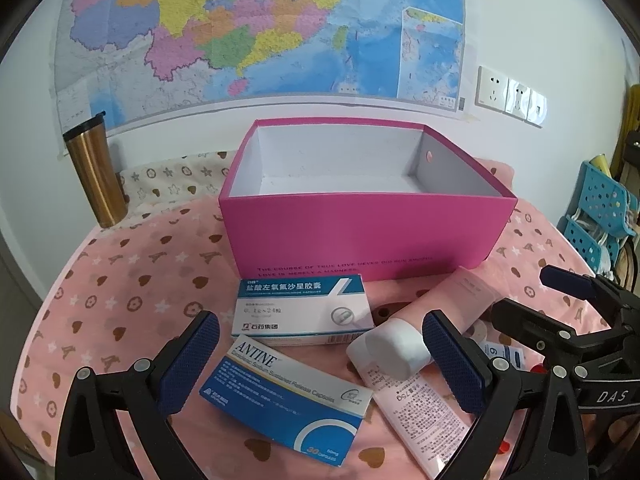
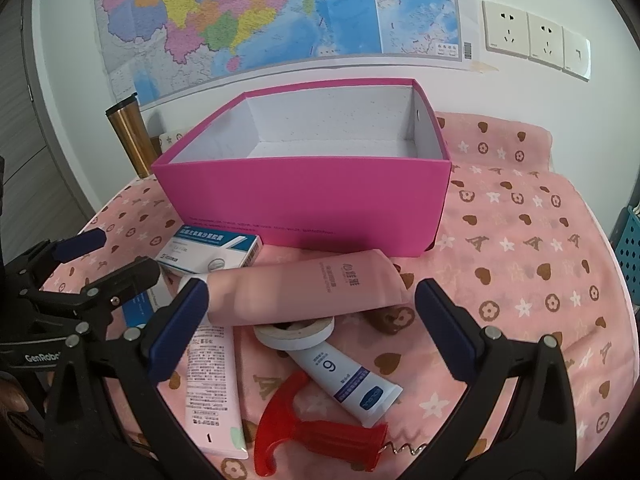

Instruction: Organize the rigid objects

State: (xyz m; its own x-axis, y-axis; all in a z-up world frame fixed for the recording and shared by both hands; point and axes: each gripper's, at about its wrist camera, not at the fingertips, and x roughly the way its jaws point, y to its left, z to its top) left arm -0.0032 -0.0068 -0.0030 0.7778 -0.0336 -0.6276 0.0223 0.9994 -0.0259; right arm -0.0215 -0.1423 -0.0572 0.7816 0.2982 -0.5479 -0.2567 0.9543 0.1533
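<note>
An open magenta box [image 1: 360, 232] [image 2: 312, 200] with a white, bare inside stands at the back of the pink cloth. In front of it lie two medicine cartons: a white-and-teal one [image 1: 304, 308] [image 2: 212, 250] and a blue ANTINE carton [image 1: 288, 396]. A pink tube [image 2: 304, 286] [image 1: 456, 300] lies across a tape roll [image 2: 296, 330], a white tube marked 6 [image 2: 348, 376], a pale pink tube [image 2: 216, 384] [image 1: 412, 400] and a red corkscrew [image 2: 316, 436]. My left gripper [image 1: 320, 364] hangs open over the ANTINE carton. My right gripper [image 2: 312, 328] hangs open above the tape roll.
A gold tumbler [image 1: 94, 168] [image 2: 134, 136] stands left of the box by the wall with a map [image 1: 256, 28]. Wall sockets [image 2: 536, 40] sit at the right. Blue perforated baskets [image 1: 600, 208] stand off the table's right edge. Bare cloth [image 2: 540, 260] lies right of the box.
</note>
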